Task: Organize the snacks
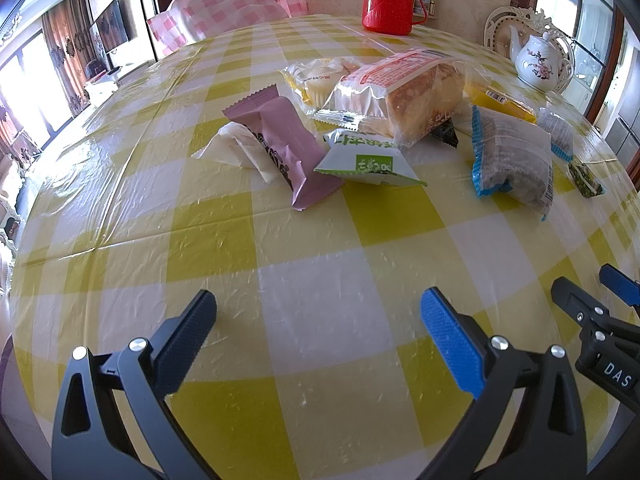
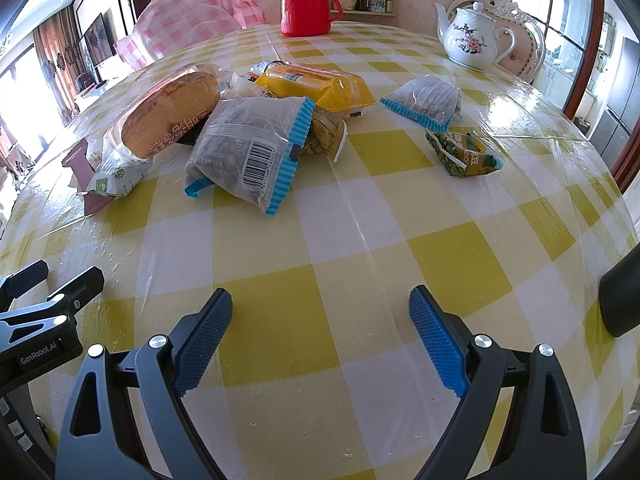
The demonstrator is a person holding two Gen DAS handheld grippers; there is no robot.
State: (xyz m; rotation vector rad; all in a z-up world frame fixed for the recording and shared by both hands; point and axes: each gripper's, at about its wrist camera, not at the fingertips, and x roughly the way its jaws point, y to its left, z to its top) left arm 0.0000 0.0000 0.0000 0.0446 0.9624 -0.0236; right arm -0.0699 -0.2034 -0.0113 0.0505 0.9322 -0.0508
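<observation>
Two blue-edged grey packets (image 2: 244, 148) (image 2: 426, 100), one wrapped loaf (image 2: 168, 114), my left gripper (image 1: 318, 334) and right gripper (image 2: 320, 330) both gaped wide, empty, I saw.

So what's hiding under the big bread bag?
A green-and-white packet and a small dark packet poke out from under the bread bag. Anything farther underneath is covered.

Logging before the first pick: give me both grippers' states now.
Left gripper: open, holding nothing.
Right gripper: open, holding nothing.

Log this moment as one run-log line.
phase: pre-grasp | left gripper: open, empty | right gripper: open, empty | snacks: scattered on table, untouched
</observation>
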